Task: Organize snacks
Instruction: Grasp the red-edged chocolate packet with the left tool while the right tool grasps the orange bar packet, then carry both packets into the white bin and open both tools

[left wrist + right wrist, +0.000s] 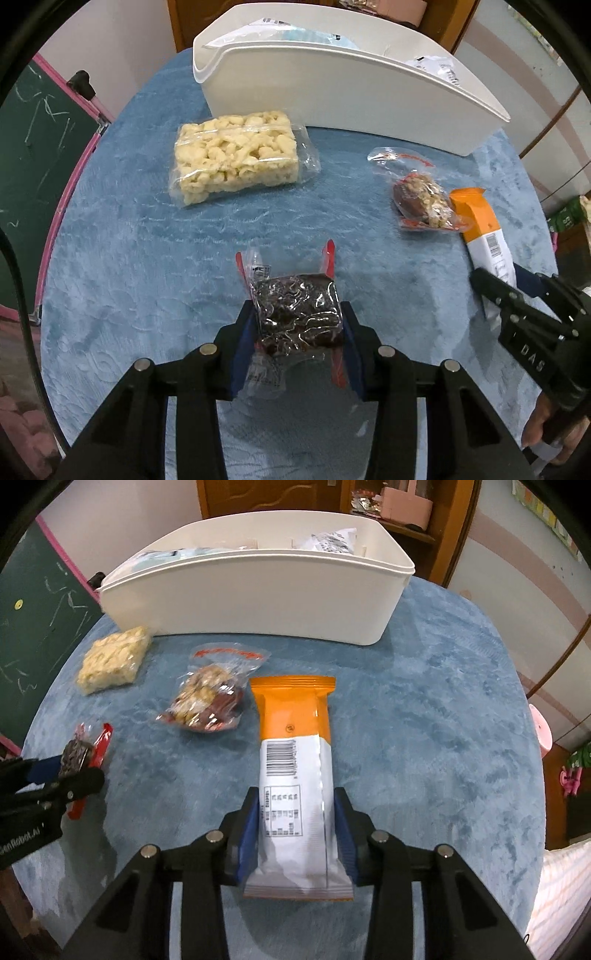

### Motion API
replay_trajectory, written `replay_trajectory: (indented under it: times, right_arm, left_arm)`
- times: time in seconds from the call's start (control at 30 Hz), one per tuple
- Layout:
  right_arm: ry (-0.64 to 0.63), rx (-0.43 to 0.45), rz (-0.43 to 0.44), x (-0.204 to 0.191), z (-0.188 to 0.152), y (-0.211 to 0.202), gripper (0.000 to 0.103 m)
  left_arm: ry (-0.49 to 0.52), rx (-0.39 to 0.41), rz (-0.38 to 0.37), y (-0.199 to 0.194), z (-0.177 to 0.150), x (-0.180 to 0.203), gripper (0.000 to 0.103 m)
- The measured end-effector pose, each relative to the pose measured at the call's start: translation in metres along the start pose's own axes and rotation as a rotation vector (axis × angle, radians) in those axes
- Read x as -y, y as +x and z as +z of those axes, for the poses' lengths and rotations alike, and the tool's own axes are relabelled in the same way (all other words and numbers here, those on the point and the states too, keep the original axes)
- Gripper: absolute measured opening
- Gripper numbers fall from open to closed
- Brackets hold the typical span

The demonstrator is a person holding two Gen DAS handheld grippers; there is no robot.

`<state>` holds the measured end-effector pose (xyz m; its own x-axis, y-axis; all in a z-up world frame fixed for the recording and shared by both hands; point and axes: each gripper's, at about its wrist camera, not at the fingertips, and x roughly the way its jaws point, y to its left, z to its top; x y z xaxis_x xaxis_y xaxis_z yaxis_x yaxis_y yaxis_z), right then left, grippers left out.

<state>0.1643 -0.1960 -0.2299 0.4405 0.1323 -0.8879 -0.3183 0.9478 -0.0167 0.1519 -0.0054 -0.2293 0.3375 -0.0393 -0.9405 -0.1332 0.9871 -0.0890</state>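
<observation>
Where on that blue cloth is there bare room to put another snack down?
The widest bare patch lies right of the orange bar, out to the cloth's edge. A smaller gap sits between the puffed rice block and the dark snack. It is crowded around the nut packet, beside the bar, before the white bin.

Blue fuzzy tablecloth [147,258] over round table. Green chalkboard [33,147] with pink frame at left, chalk scribbles on it. Brown wooden door [269,498] behind. Wooden shelf [417,524] at back right holding pink box [406,502]. Pink toy [570,775] far right.
</observation>
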Motion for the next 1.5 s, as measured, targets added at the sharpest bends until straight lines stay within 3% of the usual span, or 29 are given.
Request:
replay_trajectory:
  times: [0.37,0.7,1.03,1.5]
  right_arm:
    - [0.002,0.045,0.048,-0.011,-0.019,-0.044,0.039]
    - [0.030,0.151,0.097,-0.005,-0.002,-0.091,0.039]
    - [0.043,0.265,0.117,-0.003,0.032,-0.134,0.039]
    - [0.016,0.420,0.081,0.013,0.113,-0.183,0.039]
  left_arm:
    - [0.076,0.071,-0.037,-0.039,-0.021,0.019,0.041]
    - [0.109,0.195,-0.072,-0.097,-0.009,0.026,0.041]
    - [0.162,0.305,-0.061,-0.142,0.037,0.035,0.041]
    - [0.187,0.426,0.007,-0.183,0.142,0.053,0.042]
